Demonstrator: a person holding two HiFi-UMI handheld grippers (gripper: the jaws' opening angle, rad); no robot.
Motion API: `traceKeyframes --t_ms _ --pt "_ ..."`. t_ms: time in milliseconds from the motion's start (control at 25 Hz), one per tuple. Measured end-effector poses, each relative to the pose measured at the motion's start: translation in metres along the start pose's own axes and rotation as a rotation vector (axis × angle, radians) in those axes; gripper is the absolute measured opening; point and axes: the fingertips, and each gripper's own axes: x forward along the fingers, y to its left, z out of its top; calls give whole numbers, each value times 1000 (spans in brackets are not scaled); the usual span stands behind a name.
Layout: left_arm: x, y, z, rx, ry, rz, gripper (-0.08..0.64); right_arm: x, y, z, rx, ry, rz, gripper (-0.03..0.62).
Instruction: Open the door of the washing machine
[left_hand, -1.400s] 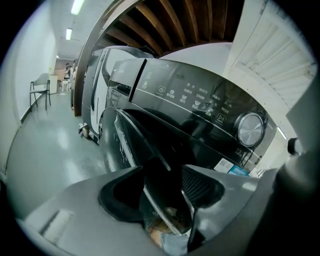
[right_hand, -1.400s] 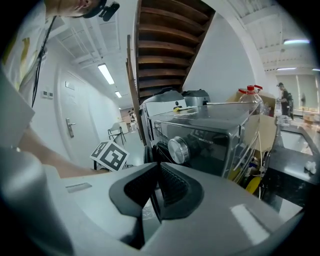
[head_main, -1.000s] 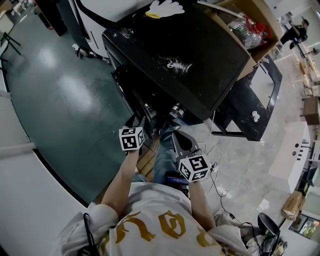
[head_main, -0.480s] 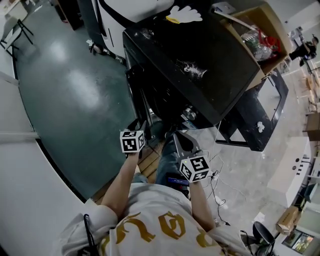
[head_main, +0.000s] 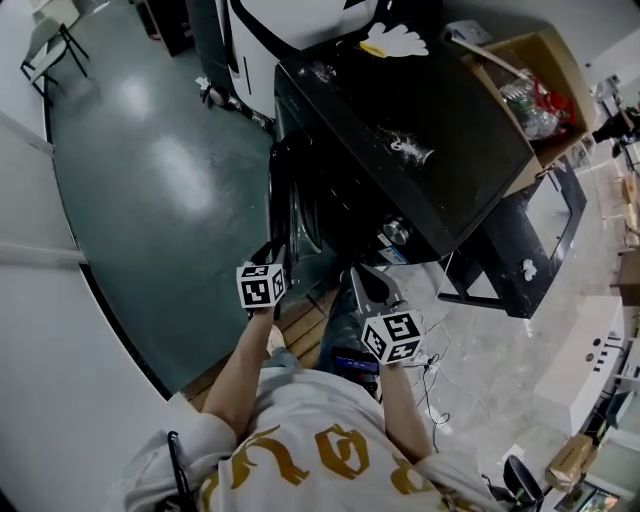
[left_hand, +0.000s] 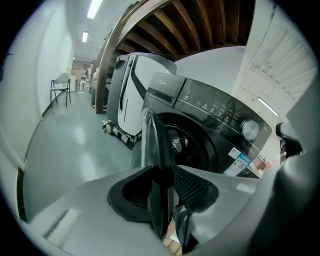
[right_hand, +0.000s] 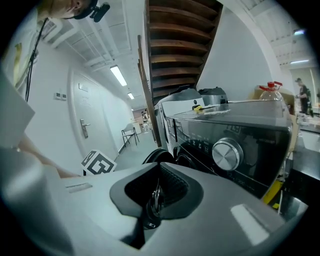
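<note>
The black front-loading washing machine (head_main: 400, 130) stands ahead of me, its control panel and knob (left_hand: 250, 129) in the left gripper view. Its round door (left_hand: 150, 137) is swung out from the drum opening (left_hand: 187, 145) and shows edge-on. My left gripper (left_hand: 165, 222) is shut on the door's edge; the head view shows that gripper (head_main: 272, 256) at the door (head_main: 298, 225). My right gripper (head_main: 362, 285) hangs in front of the machine, right of the door, shut with nothing in it (right_hand: 152, 205). The machine's knob (right_hand: 227, 152) is near it.
A white wheeled appliance (left_hand: 127, 95) stands left of the machine, with a chair (left_hand: 60, 90) farther down the green floor. A white glove (head_main: 395, 40) lies on the machine's top. A cardboard box (head_main: 530, 90) and black table (head_main: 520, 250) are to its right. Cables (head_main: 435, 370) trail by my feet.
The head view has shifted, so the machine sits higher and farther right. The door has come out wider from the machine's front with the left gripper still at its edge. The right gripper has barely moved.
</note>
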Motion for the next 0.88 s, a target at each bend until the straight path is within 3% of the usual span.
traceKeyframes --t_ms 880 --pt "-43 116 14 -23 -10 129 138 57 48 -1 -26 40 92 5"
